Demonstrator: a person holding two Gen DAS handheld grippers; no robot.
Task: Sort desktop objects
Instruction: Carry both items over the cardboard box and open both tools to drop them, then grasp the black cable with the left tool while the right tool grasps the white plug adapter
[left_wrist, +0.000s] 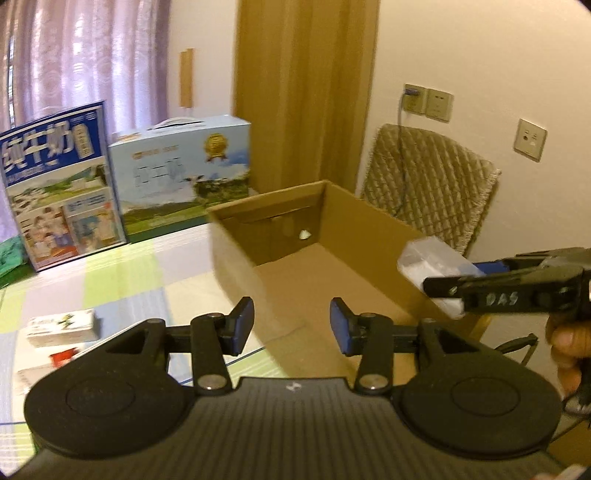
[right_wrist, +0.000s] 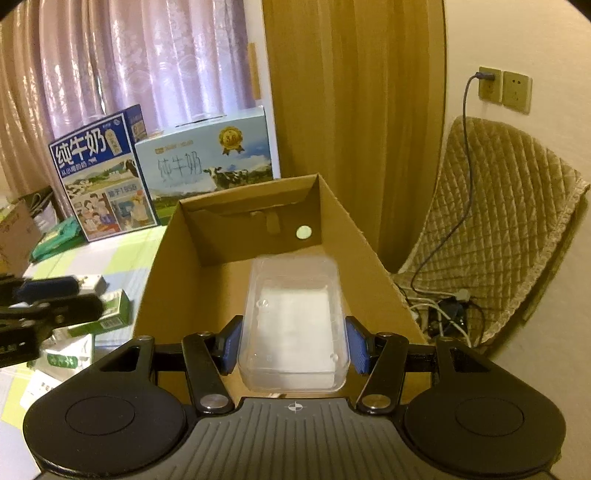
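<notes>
My right tongs (right_wrist: 293, 343) are clenched on a clear rectangular plastic container with white contents (right_wrist: 295, 332), blue pads (right_wrist: 232, 343) touching its two long sides, held above the open brown cardboard box (right_wrist: 369, 258) at the surface's right edge. My left tongs (left_wrist: 291, 325) are released and hold nothing, facing the box's near wall. Small green-and-white cartons (right_wrist: 110, 310) lie on the checked surface (left_wrist: 122, 280) to the left of the box. Along the far edge stand two blue milk cases (right_wrist: 207, 162).
</notes>
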